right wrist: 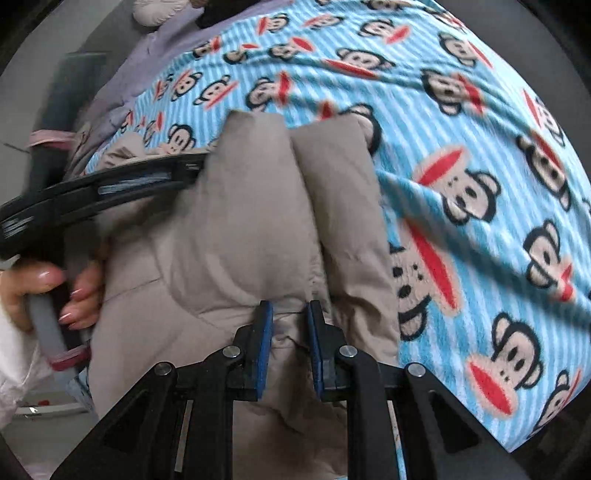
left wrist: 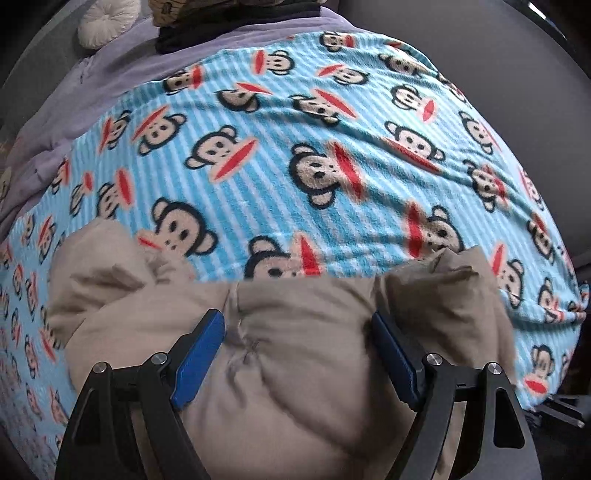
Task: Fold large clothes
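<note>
A beige padded jacket (left wrist: pixel 295 350) lies bunched on a blue monkey-print blanket (left wrist: pixel 295 166). In the left wrist view my left gripper (left wrist: pixel 297 328) stands wide open, its blue pads either side of a puffy fold of the jacket. In the right wrist view the jacket (right wrist: pixel 240 221) fills the middle, and my right gripper (right wrist: pixel 290 317) is closed narrowly on a fold of it. The left gripper (right wrist: pixel 110 184) also shows there, at the left, held by a hand over the jacket's left side.
The blanket (right wrist: pixel 480 147) covers a bed with a lilac sheet (left wrist: pixel 110 74) beyond it. A round white cushion (left wrist: pixel 107 22) and dark folded items (left wrist: pixel 221 22) lie at the far end. Grey floor shows at the right.
</note>
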Demonstrator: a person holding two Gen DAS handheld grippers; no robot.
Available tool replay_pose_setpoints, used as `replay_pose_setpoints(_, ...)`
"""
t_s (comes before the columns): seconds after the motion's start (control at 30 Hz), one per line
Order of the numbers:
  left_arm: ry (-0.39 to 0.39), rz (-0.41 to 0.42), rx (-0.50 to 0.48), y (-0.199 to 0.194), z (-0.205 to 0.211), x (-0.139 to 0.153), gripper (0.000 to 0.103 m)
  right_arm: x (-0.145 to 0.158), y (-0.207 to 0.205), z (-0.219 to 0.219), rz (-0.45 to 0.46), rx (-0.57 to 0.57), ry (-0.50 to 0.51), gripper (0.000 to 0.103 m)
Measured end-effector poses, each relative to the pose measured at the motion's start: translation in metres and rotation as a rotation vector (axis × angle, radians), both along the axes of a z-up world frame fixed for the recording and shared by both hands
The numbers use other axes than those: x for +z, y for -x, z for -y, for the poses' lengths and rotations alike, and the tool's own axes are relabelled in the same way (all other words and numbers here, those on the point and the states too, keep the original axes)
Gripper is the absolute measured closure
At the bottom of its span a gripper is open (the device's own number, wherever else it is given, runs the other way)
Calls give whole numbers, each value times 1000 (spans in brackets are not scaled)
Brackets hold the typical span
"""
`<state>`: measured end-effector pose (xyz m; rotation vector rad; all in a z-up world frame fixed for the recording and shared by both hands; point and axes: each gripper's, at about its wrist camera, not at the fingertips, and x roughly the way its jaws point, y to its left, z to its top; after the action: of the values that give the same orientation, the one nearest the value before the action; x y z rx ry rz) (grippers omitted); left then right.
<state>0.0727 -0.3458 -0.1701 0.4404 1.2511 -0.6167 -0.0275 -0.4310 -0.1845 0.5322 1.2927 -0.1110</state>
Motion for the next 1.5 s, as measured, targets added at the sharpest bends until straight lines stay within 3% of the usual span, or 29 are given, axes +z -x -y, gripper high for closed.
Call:
replay_pose_setpoints(0.13,40,4,31,11,-31,33,21,0,2,2,-10,9,-8,82)
replay_pose_setpoints(0.33,70,-51,181,37,-114,61,21,-8,-5,2,-12,20,-15,78)
replay_pose_setpoints(0.53,123,-237,326,66,-174,34,21,-17,-13,2,-25,34,-17,73)
replay_pose_setpoints(0.6,192,-342,386,72,-188,14,21,-17,-15,2,-34,43,-3,68)
replay_pose_setpoints(0.7,266,-398,445,76,-198,1,21,-18,-16,2,-43,55,-1,68)
replay_pose_setpoints(0.77,262,-390,451,77,-199,-2,13,-17,-17,1,-46,64,6,67)
replay_pose_setpoints(1.07,247,-364,417,81,-191,-1,13,-5,-19,7,-55,44,-18,63)
replay_pose_setpoints(1.23,236,-355,402,75,-190,2,13,15,-17,19,-19,41,-38,39)
replay_pose_setpoints(1.4,226,-348,387,74,-186,2,13,25,-19,26,2,54,-45,22)
replay_pose_setpoints(1.5,221,-348,382,73,-184,2,13,22,-20,30,6,47,-55,22)
